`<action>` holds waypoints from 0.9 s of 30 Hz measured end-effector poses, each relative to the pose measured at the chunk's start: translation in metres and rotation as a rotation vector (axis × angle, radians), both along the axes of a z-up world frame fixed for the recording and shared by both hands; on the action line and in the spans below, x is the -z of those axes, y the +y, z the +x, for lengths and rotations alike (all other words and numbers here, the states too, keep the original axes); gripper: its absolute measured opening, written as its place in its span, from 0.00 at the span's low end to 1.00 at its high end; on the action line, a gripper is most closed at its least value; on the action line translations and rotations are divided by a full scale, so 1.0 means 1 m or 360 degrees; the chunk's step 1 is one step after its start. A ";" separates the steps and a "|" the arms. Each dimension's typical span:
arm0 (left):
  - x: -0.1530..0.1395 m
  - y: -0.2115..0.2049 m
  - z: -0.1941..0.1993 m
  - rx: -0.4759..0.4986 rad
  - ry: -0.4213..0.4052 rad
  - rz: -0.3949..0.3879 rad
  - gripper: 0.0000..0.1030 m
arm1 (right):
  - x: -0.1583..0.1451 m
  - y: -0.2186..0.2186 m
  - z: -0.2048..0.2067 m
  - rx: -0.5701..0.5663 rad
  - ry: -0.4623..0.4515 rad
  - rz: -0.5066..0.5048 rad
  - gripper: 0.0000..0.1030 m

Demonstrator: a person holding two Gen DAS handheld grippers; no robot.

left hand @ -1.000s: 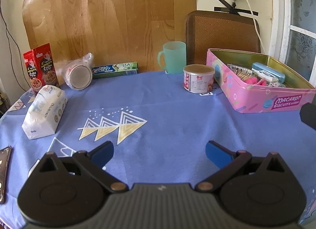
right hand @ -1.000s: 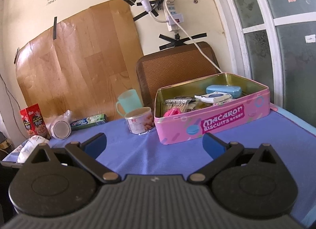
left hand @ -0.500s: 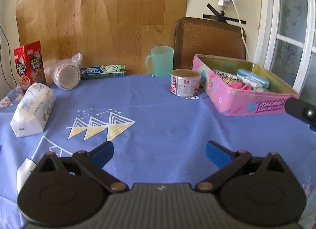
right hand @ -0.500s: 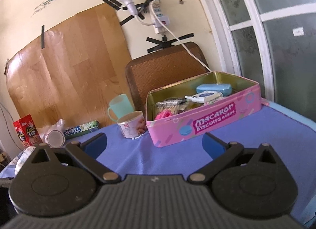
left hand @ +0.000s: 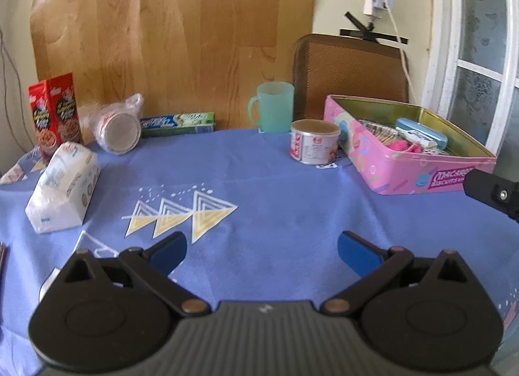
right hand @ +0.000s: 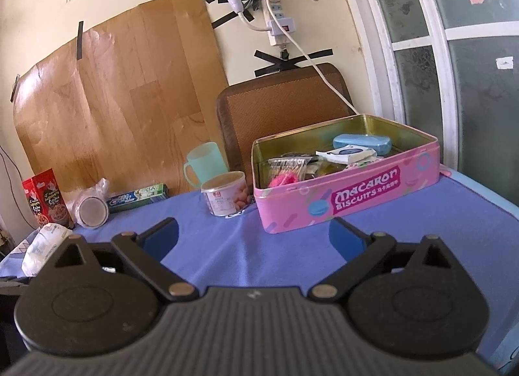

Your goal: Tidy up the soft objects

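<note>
A pink Macaron biscuit tin (left hand: pixel 399 171) (right hand: pixel 363 194) stands open at the right of the blue tablecloth, holding a pink fluffy item (left hand: pixel 404 145) (right hand: pixel 285 179), a blue case (right hand: pixel 361 142) and packets. A white soft tissue pack (left hand: pixel 63 188) (right hand: pixel 40 246) lies at the left. My left gripper (left hand: pixel 262 251) hovers open over the cloth's near middle, holding nothing. My right gripper (right hand: pixel 253 233) is open too, low in front of the tin and empty. Part of that right gripper shows at the left wrist view's right edge.
Along the back stand a red snack box (left hand: pixel 55 113), a bagged stack of cups lying on its side (left hand: pixel 118 129), a toothpaste box (left hand: pixel 178 123), a green mug (left hand: pixel 274 106) and a small tub (left hand: pixel 313 145). A brown chair back (left hand: pixel 350 74) rises behind the table.
The left view has shifted a little, with the table items sliding slightly left then back. The right gripper has drawn nearer the tin. Both stay open and empty.
</note>
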State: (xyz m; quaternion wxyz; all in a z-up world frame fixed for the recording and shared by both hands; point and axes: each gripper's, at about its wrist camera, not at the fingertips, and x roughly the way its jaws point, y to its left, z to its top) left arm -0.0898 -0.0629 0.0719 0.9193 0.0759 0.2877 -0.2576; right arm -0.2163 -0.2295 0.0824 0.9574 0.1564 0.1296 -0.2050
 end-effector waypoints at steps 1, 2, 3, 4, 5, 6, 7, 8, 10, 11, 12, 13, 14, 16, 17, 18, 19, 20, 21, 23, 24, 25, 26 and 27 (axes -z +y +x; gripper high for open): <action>-0.002 -0.003 -0.001 0.0011 -0.0009 0.0008 1.00 | -0.002 -0.001 -0.003 0.0003 -0.0004 -0.0007 0.97; -0.005 -0.006 -0.003 0.0022 -0.0018 0.0013 1.00 | -0.003 -0.001 -0.004 0.0005 -0.0007 -0.0010 0.97; -0.008 -0.010 -0.004 0.0036 -0.0030 0.0018 1.00 | -0.003 -0.003 -0.007 0.0010 -0.0011 -0.0008 0.97; -0.010 -0.013 -0.006 0.0049 -0.0036 0.0022 1.00 | -0.004 -0.005 -0.009 0.0015 -0.0016 -0.0002 0.97; -0.012 -0.016 -0.007 0.0061 -0.0035 0.0024 1.00 | -0.004 -0.007 -0.011 0.0021 -0.0022 0.0010 0.97; -0.014 -0.021 -0.008 0.0078 -0.0025 0.0024 1.00 | -0.005 -0.009 -0.014 0.0026 -0.0031 0.0022 0.97; -0.016 -0.024 -0.009 0.0086 -0.0022 0.0028 1.00 | -0.005 -0.011 -0.017 0.0029 -0.0039 0.0026 0.97; -0.017 -0.027 -0.011 0.0092 -0.0029 0.0035 1.00 | -0.005 -0.012 -0.019 0.0031 -0.0048 0.0027 0.97; -0.020 -0.035 -0.015 0.0102 -0.0050 0.0055 1.00 | -0.005 -0.014 -0.023 0.0029 -0.0066 0.0030 0.97; -0.021 -0.038 -0.017 0.0108 -0.0053 0.0061 1.00 | -0.004 -0.016 -0.025 0.0030 -0.0074 0.0034 0.97; -0.022 -0.041 -0.019 0.0114 -0.0054 0.0067 1.00 | -0.004 -0.018 -0.027 0.0031 -0.0080 0.0039 0.97; -0.022 -0.045 -0.020 0.0118 -0.0059 0.0075 1.00 | -0.003 -0.020 -0.029 0.0032 -0.0084 0.0045 0.97; -0.023 -0.048 -0.022 0.0120 -0.0065 0.0081 1.00 | -0.003 -0.023 -0.030 0.0036 -0.0089 0.0052 0.97; -0.024 -0.055 -0.025 0.0123 -0.0079 0.0097 1.00 | -0.002 -0.028 -0.035 0.0047 -0.0104 0.0066 0.97; -0.025 -0.057 -0.026 0.0125 -0.0085 0.0105 1.00 | -0.002 -0.030 -0.036 0.0053 -0.0112 0.0073 0.97; -0.025 -0.060 -0.028 0.0125 -0.0097 0.0117 1.00 | -0.001 -0.033 -0.038 0.0060 -0.0119 0.0081 0.97; -0.026 -0.064 -0.030 0.0122 -0.0113 0.0131 1.00 | 0.000 -0.035 -0.040 0.0064 -0.0124 0.0088 0.97; -0.026 -0.067 -0.032 0.0120 -0.0125 0.0141 1.00 | 0.002 -0.036 -0.041 0.0068 -0.0127 0.0096 0.97; -0.027 -0.069 -0.033 0.0120 -0.0130 0.0149 1.00 | 0.003 -0.038 -0.042 0.0070 -0.0128 0.0105 0.97; -0.027 -0.074 -0.033 0.0120 -0.0127 0.0159 1.00 | 0.006 -0.042 -0.043 0.0071 -0.0127 0.0124 0.97; -0.028 -0.077 -0.033 0.0116 -0.0127 0.0166 1.00 | 0.007 -0.045 -0.044 0.0067 -0.0129 0.0134 0.97; -0.028 -0.079 -0.034 0.0109 -0.0134 0.0178 1.00 | 0.007 -0.046 -0.044 0.0063 -0.0132 0.0141 0.97; -0.028 -0.081 -0.035 0.0103 -0.0148 0.0194 1.00 | 0.008 -0.047 -0.044 0.0059 -0.0133 0.0145 0.97; -0.027 -0.084 -0.036 0.0096 -0.0165 0.0211 1.00 | 0.009 -0.049 -0.044 0.0056 -0.0134 0.0149 0.97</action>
